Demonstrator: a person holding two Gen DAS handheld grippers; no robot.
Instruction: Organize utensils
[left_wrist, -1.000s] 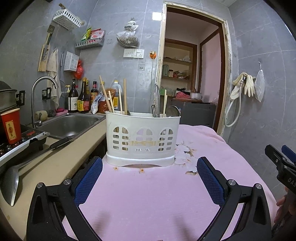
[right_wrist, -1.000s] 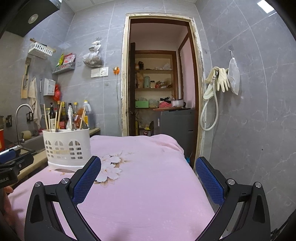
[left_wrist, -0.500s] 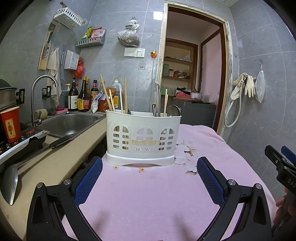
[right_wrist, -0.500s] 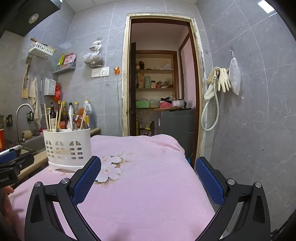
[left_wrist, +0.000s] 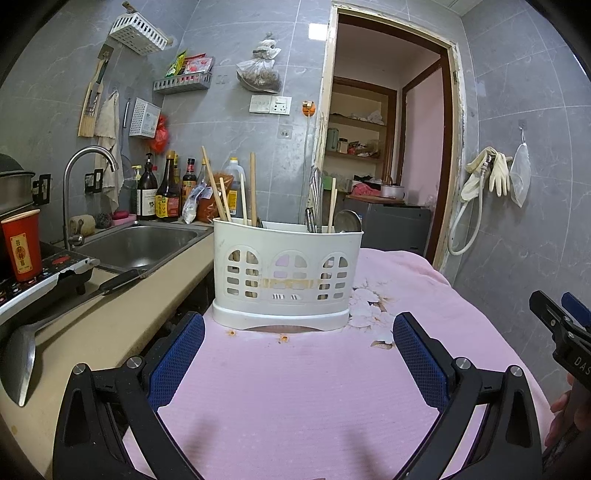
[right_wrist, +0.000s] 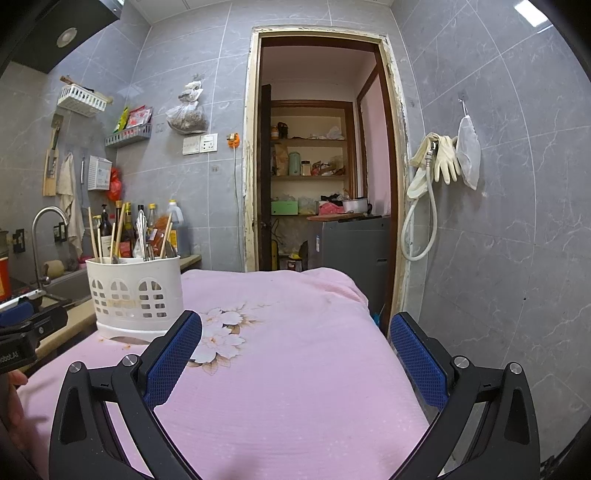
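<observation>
A white plastic utensil holder (left_wrist: 287, 275) stands on a pink cloth-covered table (left_wrist: 295, 387). Wooden chopsticks (left_wrist: 252, 194) stand in its left part. Metal utensils (left_wrist: 316, 199), one chopstick and a spoon (left_wrist: 347, 221) stand in its right part. My left gripper (left_wrist: 298, 354) is open and empty, a short way in front of the holder. My right gripper (right_wrist: 295, 354) is open and empty over the cloth, with the holder (right_wrist: 135, 295) to its far left. Each gripper shows at the edge of the other's view.
A beige counter (left_wrist: 92, 332) lies left of the table with a ladle (left_wrist: 22, 354), a sink (left_wrist: 136, 247) and faucet, bottles (left_wrist: 162, 195), a red cup (left_wrist: 21, 245) on a cooktop. A doorway (right_wrist: 314, 184) is behind. Gloves and a hose (right_wrist: 436, 173) hang on the right wall.
The left wrist view has shifted slightly, the holder sitting a touch higher in frame. Both grippers stay open and empty.
</observation>
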